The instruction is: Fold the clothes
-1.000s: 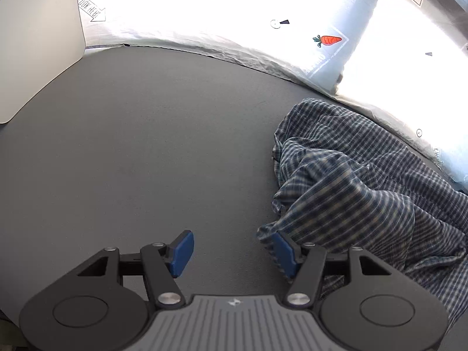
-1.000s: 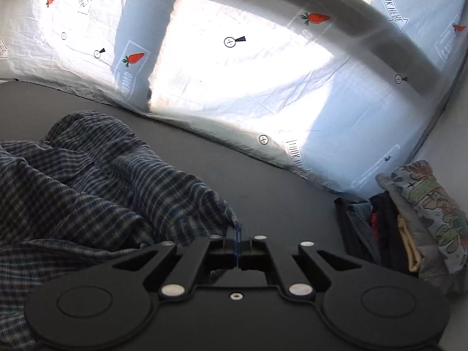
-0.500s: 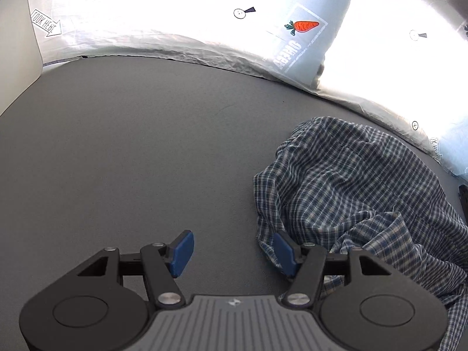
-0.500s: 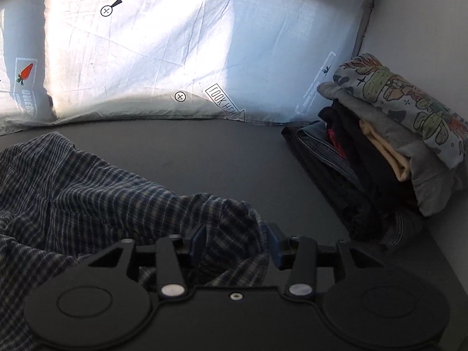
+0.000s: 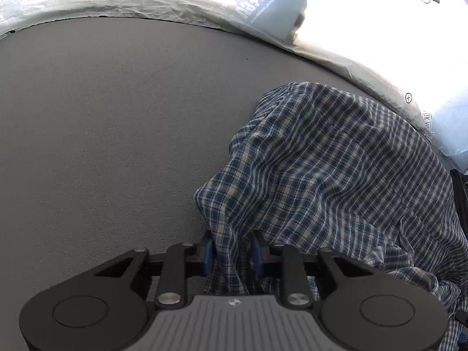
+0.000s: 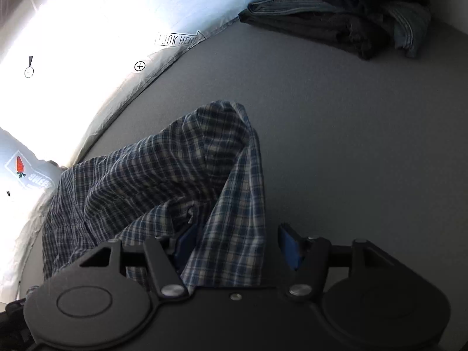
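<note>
Left tongs [image 5: 230, 256] now pinch shirt [image 5: 327, 175] edge; table [image 5: 102, 146] leftward.

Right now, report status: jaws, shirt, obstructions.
Left gripper shut on shirt edge. Right gripper jaws opening, cloth loose between them. Shirt crumpled, unfolded. Clothes stack far right, apart.

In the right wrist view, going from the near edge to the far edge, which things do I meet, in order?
Black right gripper with blue pads → blue plaid shirt → bare grey table surface → stack of folded dark clothes.
</note>
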The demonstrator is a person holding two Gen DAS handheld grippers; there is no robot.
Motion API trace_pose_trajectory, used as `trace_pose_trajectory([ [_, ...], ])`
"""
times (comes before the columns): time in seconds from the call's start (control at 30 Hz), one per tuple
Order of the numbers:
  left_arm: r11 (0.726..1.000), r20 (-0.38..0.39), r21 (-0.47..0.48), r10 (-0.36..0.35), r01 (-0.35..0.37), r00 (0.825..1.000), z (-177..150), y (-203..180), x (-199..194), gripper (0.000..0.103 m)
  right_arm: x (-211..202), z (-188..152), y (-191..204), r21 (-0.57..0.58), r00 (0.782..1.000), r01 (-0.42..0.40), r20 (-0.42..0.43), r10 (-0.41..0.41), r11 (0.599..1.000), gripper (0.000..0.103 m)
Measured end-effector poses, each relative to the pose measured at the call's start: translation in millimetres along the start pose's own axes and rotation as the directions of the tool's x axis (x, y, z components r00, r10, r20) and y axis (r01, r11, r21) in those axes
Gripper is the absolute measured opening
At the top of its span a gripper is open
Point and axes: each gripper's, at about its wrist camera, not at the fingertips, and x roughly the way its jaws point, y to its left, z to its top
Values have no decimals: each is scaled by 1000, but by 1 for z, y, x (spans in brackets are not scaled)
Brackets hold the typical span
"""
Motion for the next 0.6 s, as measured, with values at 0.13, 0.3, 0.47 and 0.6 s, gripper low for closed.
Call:
trace_pose_trajectory([
  [0.13, 1000, 73, -3, 23, -23, 997, 2, -6, -10, 2, 7, 1, 22, -86, 999, -32, 18, 33, 996, 2],
  [0.3, 1000, 275, -18, 18, -14, 961, 24, -6, -74, 1, -31, 36, 72, -291, 966, -89, 207, 154, 952, 2],
  [0.47, 999, 526, 27, 20, -40, 851, 43, -19, -173, 1, -99, 74, 114, -421, 858, -190, 368, 359, 887, 2],
  [0.6, 996, 695, 50, 22, -78, 718, 40, -25, -257, 1, -162, 86, 140, -529, 747, -214, 453, 487, 821, 2],
])
